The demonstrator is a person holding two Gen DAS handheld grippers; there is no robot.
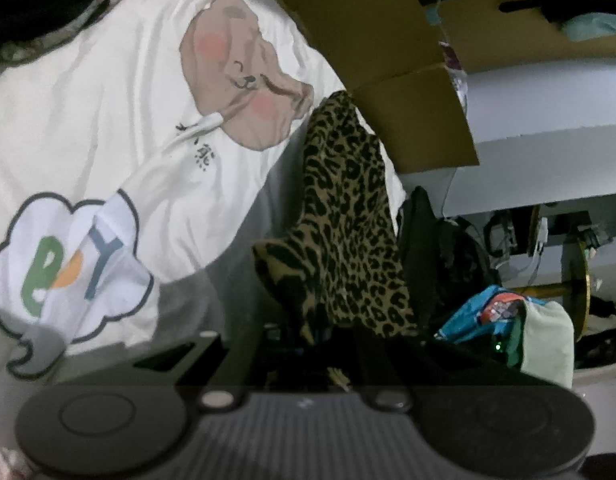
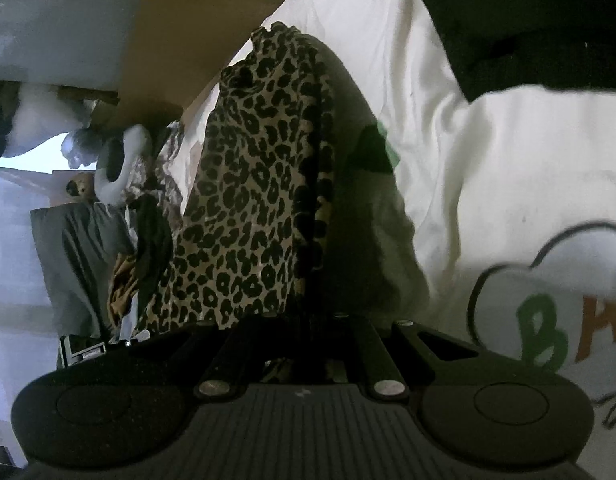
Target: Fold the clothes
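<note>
Both my left gripper [image 1: 328, 344] and right gripper [image 2: 303, 332] pinch the leopard garment [image 1: 348, 216], hanging over the white bedsheet [image 1: 107, 100] with a cardboard box [image 1: 388, 60] crowding its edge.

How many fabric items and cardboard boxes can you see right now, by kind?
Leopard-print garment: 1
White printed bedsheet: 1
Pile of other clothes: 1, pieces too jumbled to count
Cardboard boxes: 2
Total: 5

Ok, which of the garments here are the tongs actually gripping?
The leopard-print garment: both the left tongs and right tongs are shut on it; the dark clothes lie untouched.
</note>
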